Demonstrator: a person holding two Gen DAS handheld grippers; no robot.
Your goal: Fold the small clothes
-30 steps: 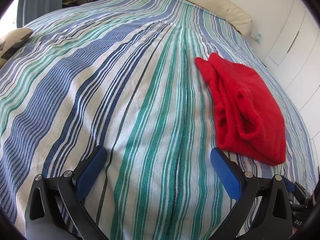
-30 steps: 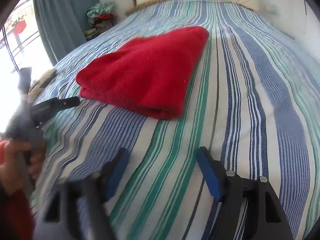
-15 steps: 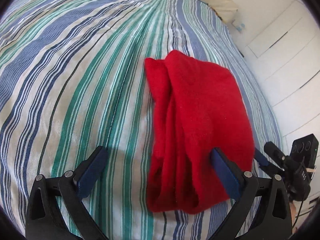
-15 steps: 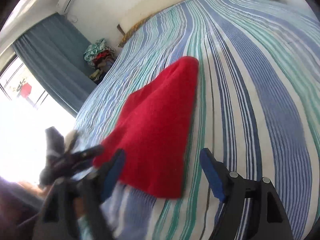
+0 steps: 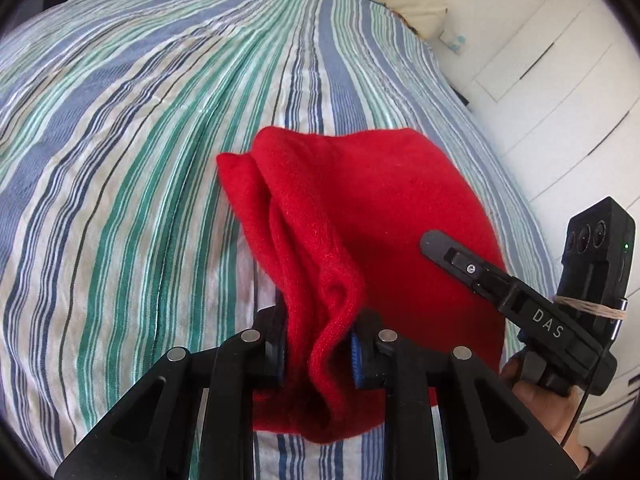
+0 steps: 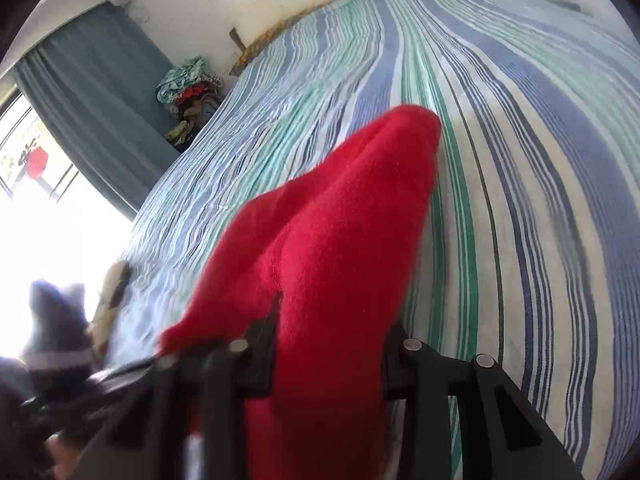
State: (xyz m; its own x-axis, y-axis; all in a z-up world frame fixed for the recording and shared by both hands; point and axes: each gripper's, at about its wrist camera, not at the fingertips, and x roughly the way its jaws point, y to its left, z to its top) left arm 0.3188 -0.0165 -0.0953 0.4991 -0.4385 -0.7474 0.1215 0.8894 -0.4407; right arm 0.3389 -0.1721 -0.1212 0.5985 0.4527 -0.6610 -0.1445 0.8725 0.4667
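Note:
A folded red garment (image 5: 360, 216) lies on the striped bedspread (image 5: 140, 140). My left gripper (image 5: 319, 354) is shut on its near edge, with the bunched layers pinched between the blue pads. My right gripper (image 6: 330, 354) is shut on the garment's (image 6: 340, 240) other near corner; the cloth covers its fingertips. The right gripper's body also shows at the right of the left wrist view (image 5: 520, 300), held in a hand. The left gripper appears blurred at the lower left of the right wrist view (image 6: 60, 344).
A cream pillow (image 5: 416, 4) lies at the bed's head. White cupboard doors (image 5: 560, 100) stand right of the bed. A blue curtain (image 6: 92, 100), a bright window (image 6: 36, 184) and a pile of clothes (image 6: 188, 92) are on the bed's left side.
Both grippers moved in on the red garment and closed on its near edge. They were open half a second ago. The cloth is now bunched and lifted at the near end.

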